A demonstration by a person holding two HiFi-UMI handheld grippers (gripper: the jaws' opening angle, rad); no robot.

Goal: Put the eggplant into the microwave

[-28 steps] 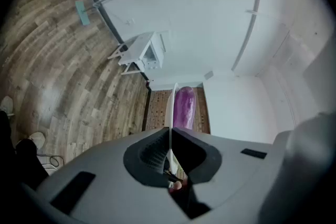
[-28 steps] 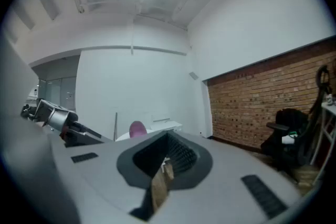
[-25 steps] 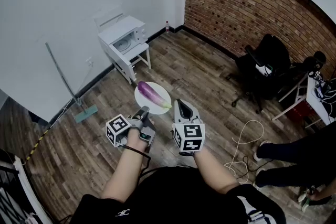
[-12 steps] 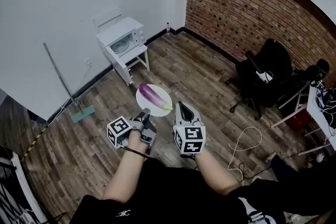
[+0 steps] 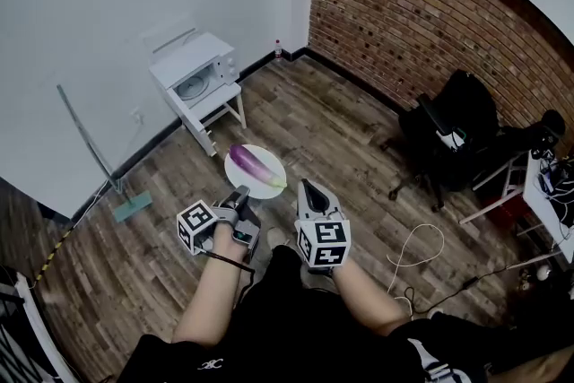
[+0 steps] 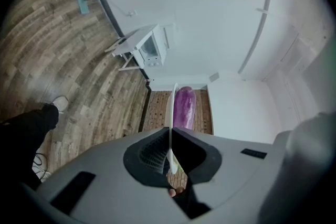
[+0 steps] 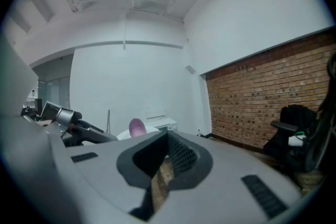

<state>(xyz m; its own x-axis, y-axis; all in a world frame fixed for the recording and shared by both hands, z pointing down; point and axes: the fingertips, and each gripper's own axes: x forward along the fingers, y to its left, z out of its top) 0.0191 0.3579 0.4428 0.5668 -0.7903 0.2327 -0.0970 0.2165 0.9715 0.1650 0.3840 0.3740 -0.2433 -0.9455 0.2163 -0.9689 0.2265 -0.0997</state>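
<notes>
A purple eggplant point(image 5: 250, 163) lies on a white plate point(image 5: 272, 184) held out over the wood floor. My left gripper point(image 5: 240, 194) is shut on the plate's near rim. In the left gripper view the plate point(image 6: 171, 107) shows edge-on between the jaws of the left gripper point(image 6: 170, 131), with the eggplant point(image 6: 184, 106) beyond. My right gripper point(image 5: 308, 187) hovers just right of the plate, shut and empty. The white microwave point(image 5: 199, 82) stands on a small white table point(image 5: 218, 106) against the wall ahead; its door looks closed. The microwave point(image 6: 152, 48) also shows in the left gripper view.
A long-handled mop point(image 5: 92, 154) leans on the wall left of the table. A small bottle point(image 5: 277, 47) stands in the far corner. At the right are a black office chair point(image 5: 451, 130), a white cable point(image 5: 418, 245) on the floor and a desk point(image 5: 549, 193).
Both grippers and the plate with the eggplant have moved together toward the microwave. The dark-clothed legs at the lower right are out of view.
</notes>
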